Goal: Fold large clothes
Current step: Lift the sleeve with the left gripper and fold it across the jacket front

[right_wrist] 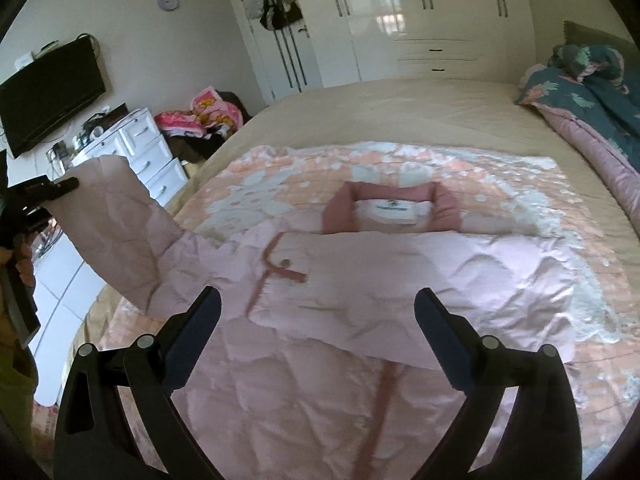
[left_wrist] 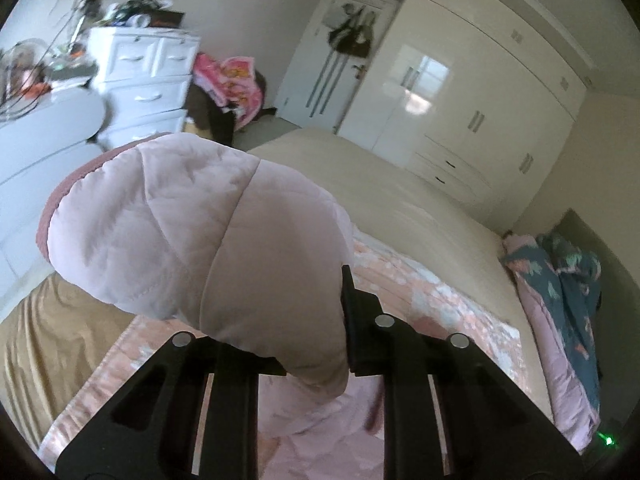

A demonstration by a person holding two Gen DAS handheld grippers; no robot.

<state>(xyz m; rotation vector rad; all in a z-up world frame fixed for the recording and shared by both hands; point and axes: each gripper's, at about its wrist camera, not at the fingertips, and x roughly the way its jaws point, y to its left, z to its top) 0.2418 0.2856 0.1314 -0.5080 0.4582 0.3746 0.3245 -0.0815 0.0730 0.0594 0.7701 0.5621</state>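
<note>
A: The quilted jacket (right_wrist: 400, 280) is pale pink, with a darker rose collar (right_wrist: 390, 208) and trim.
B: And the blanket (right_wrist: 520, 184) under it?
A: Peach with white blotches, perhaps flowers; it's blurred. The bed (right_wrist: 400, 112) is beige, the quilt (right_wrist: 592, 96) teal-patterned, both grippers black.
</note>
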